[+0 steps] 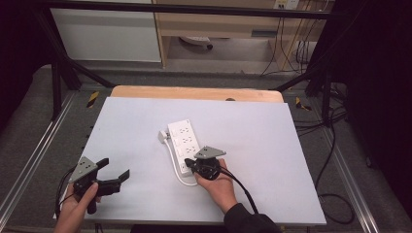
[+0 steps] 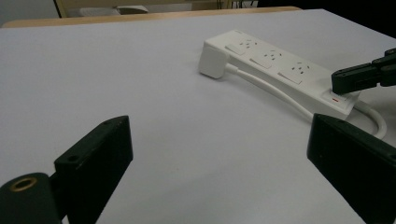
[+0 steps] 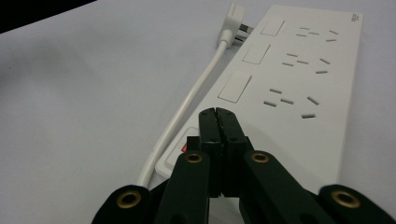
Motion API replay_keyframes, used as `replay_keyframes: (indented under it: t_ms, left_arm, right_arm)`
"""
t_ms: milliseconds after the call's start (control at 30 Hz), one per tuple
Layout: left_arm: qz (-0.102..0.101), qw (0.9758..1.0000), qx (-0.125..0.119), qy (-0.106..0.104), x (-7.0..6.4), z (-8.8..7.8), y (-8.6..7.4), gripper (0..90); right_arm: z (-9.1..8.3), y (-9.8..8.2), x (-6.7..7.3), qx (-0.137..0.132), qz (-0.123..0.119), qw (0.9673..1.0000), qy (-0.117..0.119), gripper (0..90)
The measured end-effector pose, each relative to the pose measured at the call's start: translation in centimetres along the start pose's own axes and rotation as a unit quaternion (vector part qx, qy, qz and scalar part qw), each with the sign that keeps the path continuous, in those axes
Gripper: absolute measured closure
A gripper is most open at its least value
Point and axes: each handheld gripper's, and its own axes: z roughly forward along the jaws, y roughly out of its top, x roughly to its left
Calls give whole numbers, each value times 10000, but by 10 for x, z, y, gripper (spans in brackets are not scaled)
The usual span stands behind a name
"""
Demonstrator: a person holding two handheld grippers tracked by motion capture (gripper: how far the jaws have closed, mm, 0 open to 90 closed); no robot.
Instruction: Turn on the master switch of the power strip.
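White power strip (image 1: 183, 145) lies near the middle of the pale table (image 1: 272, 160), long and flat, running away from the person; three socket groups sit in a row along it, each with its own blank rocker switch beside it, and its white cable (image 1: 176, 171) loops out from the near end, runs up along the strip's left side and ends in a plug (image 1: 162, 136) lying just beside the far end. Right gripper (image 1: 193, 164) hovers right at the near end of the strip, jaws pressed together with nothing between them; the right gripper view brings out the slots of each socket and a small red mark by the corner under the closed tips, too small to read from above. Left gripper (image 1: 115, 175) sits well apart at the near left of the table, jaws spread wide over bare surface; its own view catches the strip side-on, showing its low thickness, the chunky plug body and the right gripper's black tips touching or just over the end with the red mark; I can't tell which.
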Motion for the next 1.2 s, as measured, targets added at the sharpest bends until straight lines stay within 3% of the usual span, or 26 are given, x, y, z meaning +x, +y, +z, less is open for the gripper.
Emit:
replay_keyframes:
  t_ms: [1200]
  left_arm:
    - [22, 10000, 51, -1, -1, 1, -1, 72]
  right_arm:
    - [0, 1, 3, 148, 31, 9999, -68, 900]
